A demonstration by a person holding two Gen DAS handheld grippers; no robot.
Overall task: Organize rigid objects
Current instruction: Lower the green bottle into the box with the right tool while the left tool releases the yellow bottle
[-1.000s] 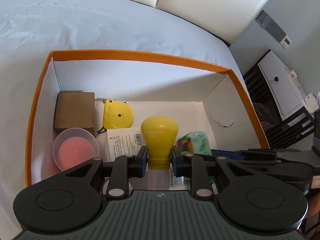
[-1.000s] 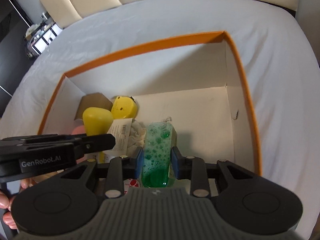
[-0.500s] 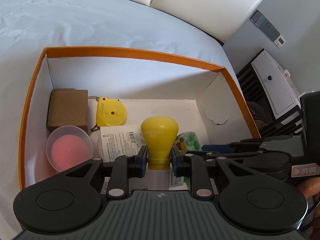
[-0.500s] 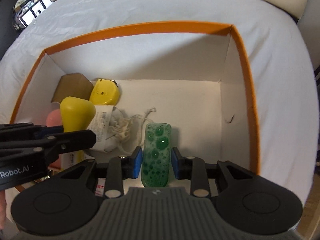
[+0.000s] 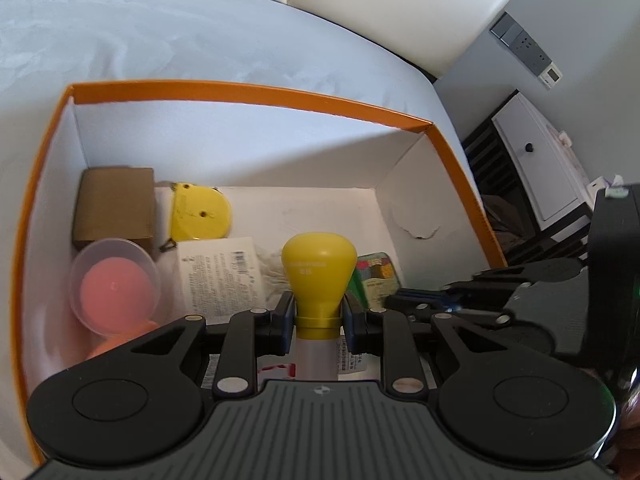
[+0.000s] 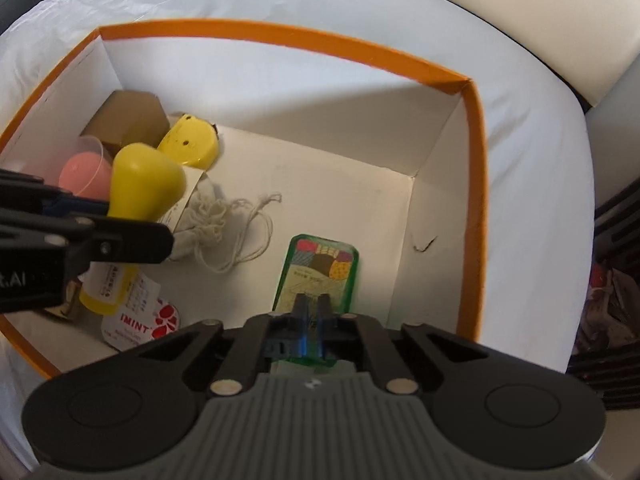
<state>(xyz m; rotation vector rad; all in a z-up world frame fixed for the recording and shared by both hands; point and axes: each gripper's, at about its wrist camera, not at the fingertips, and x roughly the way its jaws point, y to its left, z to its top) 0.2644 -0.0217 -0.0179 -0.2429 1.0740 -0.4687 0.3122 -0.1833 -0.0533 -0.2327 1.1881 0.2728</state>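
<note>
Orange-rimmed box (image 6: 474, 168) on a white-covered surface, receiving rigid items. Ahead of the left gripper (image 5: 318, 320), clenched on the neck of a yellow-capped bottle (image 5: 319, 264), lie a brown carton (image 5: 114, 204), a pink-filled cup (image 5: 114, 286) and a yellow tape measure (image 5: 200, 212). The right gripper (image 6: 313, 316) has just closed, its jaws meeting empty over the near end of the green case (image 6: 320, 268). That case lies flat on the floor, long axis running away from the tool. Step in hand, apparently: placing. Next: lower the bottle, which points cap-forward, into clear floor.
</note>
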